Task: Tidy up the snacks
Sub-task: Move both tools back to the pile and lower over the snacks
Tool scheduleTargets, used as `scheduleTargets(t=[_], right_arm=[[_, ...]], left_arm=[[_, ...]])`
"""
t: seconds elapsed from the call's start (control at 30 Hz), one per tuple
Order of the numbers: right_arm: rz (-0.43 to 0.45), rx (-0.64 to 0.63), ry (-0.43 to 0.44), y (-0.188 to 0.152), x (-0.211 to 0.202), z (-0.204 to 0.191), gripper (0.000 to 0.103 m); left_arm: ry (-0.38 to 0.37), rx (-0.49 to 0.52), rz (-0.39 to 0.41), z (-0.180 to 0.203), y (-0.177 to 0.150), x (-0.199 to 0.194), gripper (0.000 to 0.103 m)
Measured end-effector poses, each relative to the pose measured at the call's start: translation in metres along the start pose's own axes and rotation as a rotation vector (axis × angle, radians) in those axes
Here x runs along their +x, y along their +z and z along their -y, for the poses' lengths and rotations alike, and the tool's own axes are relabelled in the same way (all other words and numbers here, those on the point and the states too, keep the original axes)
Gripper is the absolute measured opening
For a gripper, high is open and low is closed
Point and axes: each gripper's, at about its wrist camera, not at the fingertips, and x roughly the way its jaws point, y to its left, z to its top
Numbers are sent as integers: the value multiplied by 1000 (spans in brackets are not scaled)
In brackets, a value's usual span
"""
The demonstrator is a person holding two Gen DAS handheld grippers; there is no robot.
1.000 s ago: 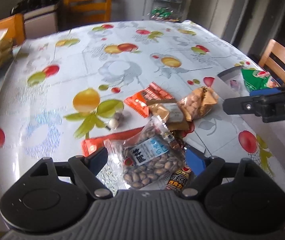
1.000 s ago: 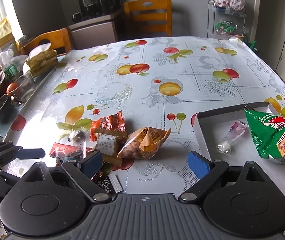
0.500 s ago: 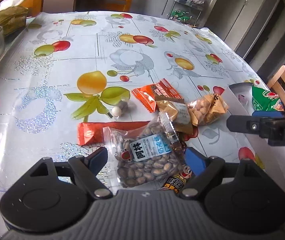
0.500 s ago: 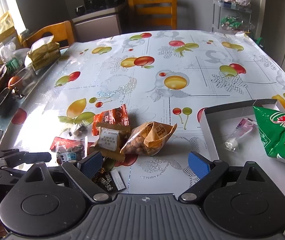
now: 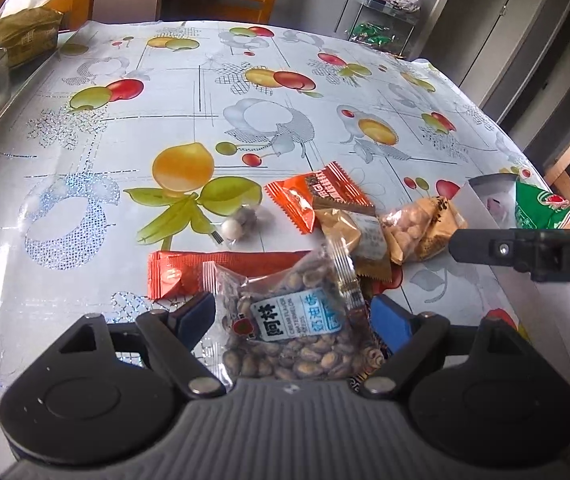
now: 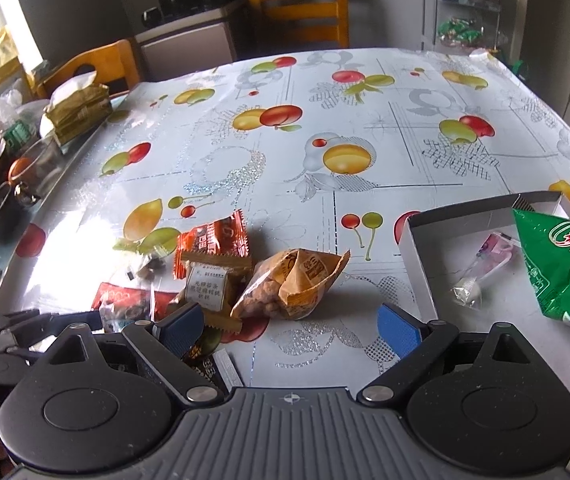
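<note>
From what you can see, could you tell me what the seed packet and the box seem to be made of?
Seed packet: clear glossy plastic film, seeds visible through it. Box: apparently thin white matte cardboard, with folded upright walls.

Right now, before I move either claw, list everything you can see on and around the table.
watermelon seed packet: 1, clear with blue label, between the left claw's fingers
long red packet: 1, red, flat, behind the seed packet
orange wrapper: 1, orange, far side of the pile
tan packet: 1, tan with white label, on the orange wrapper
peanut bag: 1, clear and orange-brown, right of the pile
white box: 1, white, open, right side
green bag: 1, green, in the box
pink packet: 1, pink and clear, in the box
chairs: several, wooden, around the table
left claw: open
right claw: open, holding nothing
</note>
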Motion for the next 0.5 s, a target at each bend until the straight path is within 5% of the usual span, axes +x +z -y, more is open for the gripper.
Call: scheduleTargets(t=[0.5], right_arm=[[-32,195,50,16,34,21,93]], left_arm=[[1,22,-4,4,-1,12,93]])
